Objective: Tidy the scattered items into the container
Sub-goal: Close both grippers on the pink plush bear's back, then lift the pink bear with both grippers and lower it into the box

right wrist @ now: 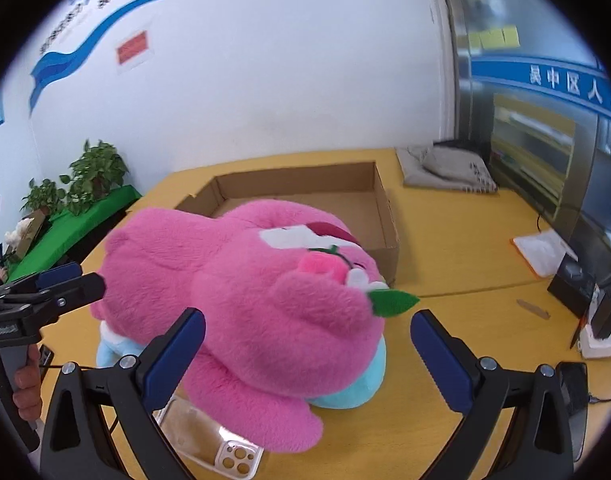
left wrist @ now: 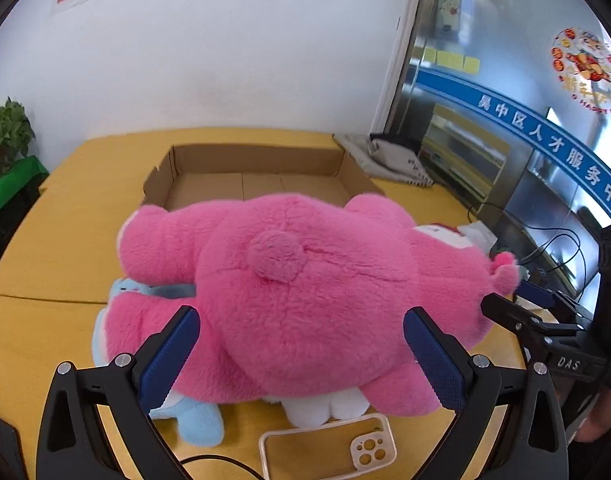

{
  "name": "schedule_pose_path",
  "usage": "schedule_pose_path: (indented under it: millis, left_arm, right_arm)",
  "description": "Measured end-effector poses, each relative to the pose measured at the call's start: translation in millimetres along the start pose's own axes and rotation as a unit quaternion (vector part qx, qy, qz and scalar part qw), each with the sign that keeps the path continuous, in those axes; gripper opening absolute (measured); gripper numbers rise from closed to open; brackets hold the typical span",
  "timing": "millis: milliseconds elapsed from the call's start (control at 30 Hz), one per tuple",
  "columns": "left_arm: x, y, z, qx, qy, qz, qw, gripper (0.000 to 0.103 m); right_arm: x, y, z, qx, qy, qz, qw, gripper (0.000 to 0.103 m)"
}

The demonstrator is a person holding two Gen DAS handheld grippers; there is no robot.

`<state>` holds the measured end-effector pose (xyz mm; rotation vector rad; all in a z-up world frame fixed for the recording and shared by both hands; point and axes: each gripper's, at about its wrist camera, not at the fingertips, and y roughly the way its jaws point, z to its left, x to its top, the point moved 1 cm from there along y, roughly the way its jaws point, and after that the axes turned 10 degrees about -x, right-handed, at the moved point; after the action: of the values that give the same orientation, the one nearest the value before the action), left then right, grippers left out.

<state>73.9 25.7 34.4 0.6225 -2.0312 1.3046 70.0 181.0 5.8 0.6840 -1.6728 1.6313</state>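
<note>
Stretching across both views, the yellow worktop (left wrist: 57, 240) is carrying everything. Sitting toward its far side, the shallow cardboard box (left wrist: 261, 160) is lying open-topped, with nothing visible inside it. Just in front of the box, the big pink plush toy (left wrist: 313, 300) is lying on its side, its near edge overlapping the box's front wall in both views, and it is resting on top of a smaller light blue plush toy (left wrist: 201, 420). The left gripper (left wrist: 301, 360) is reaching at the pink toy's back with its jaws spread wide on either side, gripping nothing. The right gripper (right wrist: 307, 360) is hovering at the toy's face end, jaws likewise wide apart and empty. A clear phone case (left wrist: 329, 448) is lying flat on the worktop near the toys, beside the left gripper.
</note>
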Motion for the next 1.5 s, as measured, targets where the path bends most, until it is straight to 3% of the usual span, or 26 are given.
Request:
schedule_pose_path:
  millis: [67,200,333,533,633,833,933,1100,1233,1367,1500]
  left_arm:
    - [-0.9,18.5,8.5,0.006,-0.009,0.022,0.9997,0.103]
    - [-6.0,38.1,21.9,-0.010,-0.022,0.040,0.9989,0.099]
    - [-8.2,35.2,24.0,-0.023,-0.023,0.039,0.9987,0.085]
    - [-2.6,24.4,26.9,-0.039,-0.037,0.033,0.9980,0.059]
    - [8.7,12.8,26.3,-0.048,-0.043,0.020,0.9977,0.051]
    - [43.3,-1.9,28.5,-0.061,-0.045,-0.014,0.9971,0.046]
    - [76.8,-2.9,29.5,-0.053,-0.023,-0.034,0.9977,0.046]
    - [151.1,31.1,47.8,-0.043,0.006,-0.046,0.9980,0.046]
    - [210.7,58.4,62.5,-0.035,0.030,-0.055,0.9974,0.046]
    - [234.1,139.5,101.9,-0.032,0.018,-0.010,0.9993,0.046]
    - [239.8,227.2,146.2,-0.029,-0.004,0.047,0.9984,0.045]
  right_arm:
    - [1.6,23.7,-3.8,0.002,0.020,0.034,0.999,0.102]
    - [1.4,46.9,3.7,0.025,0.018,0.046,0.998,0.102]
    - [-3.4,59.0,7.8,0.054,0.019,0.050,0.997,0.085]
    - [-2.5,44.1,17.4,0.062,0.026,0.017,0.998,0.059]
    - [9.5,29.6,23.8,0.064,0.019,-0.008,0.998,0.052]
    - [46.5,17.7,21.4,0.079,0.039,-0.049,0.995,0.049]
    - [73.8,26.3,22.0,0.087,0.045,-0.062,0.993,0.049]
    - [134.0,49.8,23.8,0.095,0.051,-0.091,0.990,0.049]
    - [192.3,97.1,28.1,0.092,0.055,-0.102,0.989,0.049]
    - [228.3,160.7,29.9,0.080,0.053,-0.092,0.991,0.050]
    - [232.6,244.4,26.4,0.050,0.043,-0.050,0.997,0.050]
